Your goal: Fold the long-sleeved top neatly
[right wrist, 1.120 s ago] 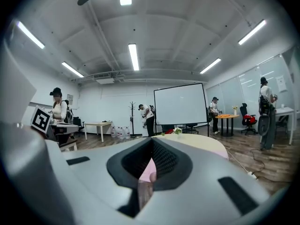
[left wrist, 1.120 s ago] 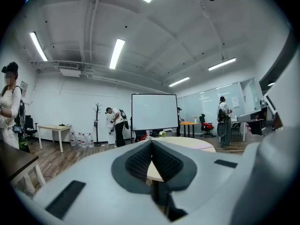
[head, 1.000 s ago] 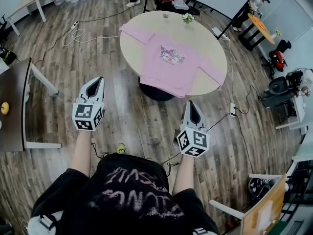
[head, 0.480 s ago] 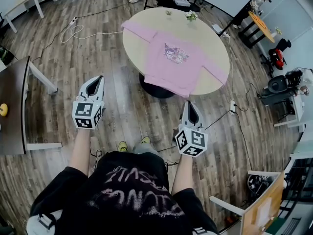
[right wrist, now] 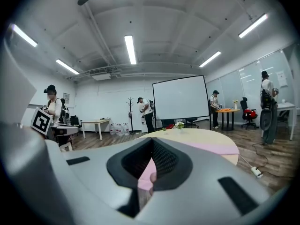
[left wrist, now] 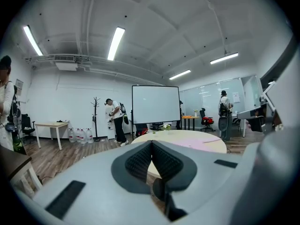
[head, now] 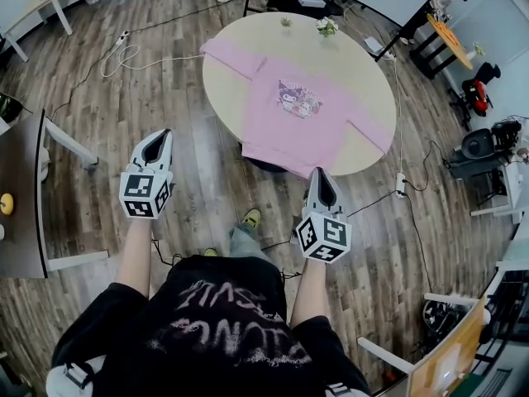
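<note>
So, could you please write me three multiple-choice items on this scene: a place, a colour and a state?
1. Where does the long-sleeved top lie? A on the round table; B on the floor; C over a chair.
2. What colour is it? A grey; B pink; C blue.
3. The left gripper and right gripper are: A both open; B shut on the top; C both shut, empty.
Answers: A, it lies flat on the tabletop; B, pink fabric; C, pads meet with nothing between.

Round table (head: 230, 98), whiteboard (left wrist: 155, 104), water bottles (left wrist: 79, 135)
</note>
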